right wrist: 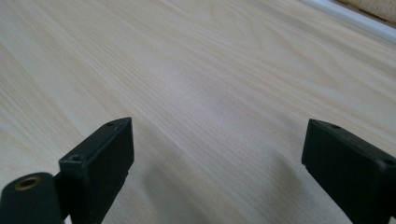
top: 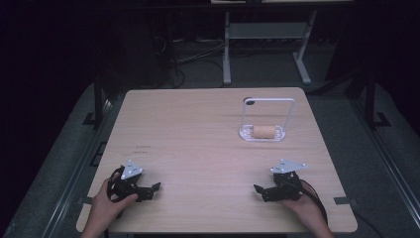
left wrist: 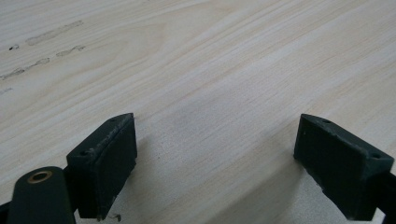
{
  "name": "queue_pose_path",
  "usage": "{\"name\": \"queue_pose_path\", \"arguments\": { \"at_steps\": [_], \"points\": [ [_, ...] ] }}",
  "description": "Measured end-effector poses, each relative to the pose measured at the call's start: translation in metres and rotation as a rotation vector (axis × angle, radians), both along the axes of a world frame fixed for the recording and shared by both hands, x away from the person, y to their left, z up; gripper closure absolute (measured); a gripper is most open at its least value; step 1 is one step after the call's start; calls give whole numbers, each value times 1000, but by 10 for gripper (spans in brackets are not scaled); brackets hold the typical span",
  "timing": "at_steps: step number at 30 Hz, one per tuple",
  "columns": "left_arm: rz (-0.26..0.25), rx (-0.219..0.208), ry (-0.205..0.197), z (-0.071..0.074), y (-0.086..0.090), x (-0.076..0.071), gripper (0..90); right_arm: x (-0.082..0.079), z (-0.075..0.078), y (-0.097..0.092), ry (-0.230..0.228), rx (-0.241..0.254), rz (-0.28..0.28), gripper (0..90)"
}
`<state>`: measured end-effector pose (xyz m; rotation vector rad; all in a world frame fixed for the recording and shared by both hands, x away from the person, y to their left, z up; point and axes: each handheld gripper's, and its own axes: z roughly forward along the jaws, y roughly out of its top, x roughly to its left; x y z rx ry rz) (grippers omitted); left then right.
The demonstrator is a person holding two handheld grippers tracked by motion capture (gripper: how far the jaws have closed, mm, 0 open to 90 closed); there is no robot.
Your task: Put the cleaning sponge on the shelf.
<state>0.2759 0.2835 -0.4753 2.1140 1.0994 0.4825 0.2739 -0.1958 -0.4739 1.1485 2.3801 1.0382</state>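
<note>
Both tools spread, empty: left tool, right tool, well nearer the person than the white rack holding a cork-like roll. Risk: a hasty reach tips the rack off the surface.

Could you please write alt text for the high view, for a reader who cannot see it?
A person's hands rest a left hand-held gripper and a right hand-held gripper, both open, on the near part of a light wooden table. Farther back on the right, a tan roll lies on a white stand.
</note>
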Motion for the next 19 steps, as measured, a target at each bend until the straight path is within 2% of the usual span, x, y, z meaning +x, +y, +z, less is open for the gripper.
{"name": "queue_pose_path", "arguments": {
  "at_steps": [5,19],
  "points": [
    [0,0,1,0,0,0,127,-1,-7,-1,4,-15,-10,77],
    [0,1,0,0,0,0,127,-2,-8,-2,3,-12,-9,78]
  ]
}}
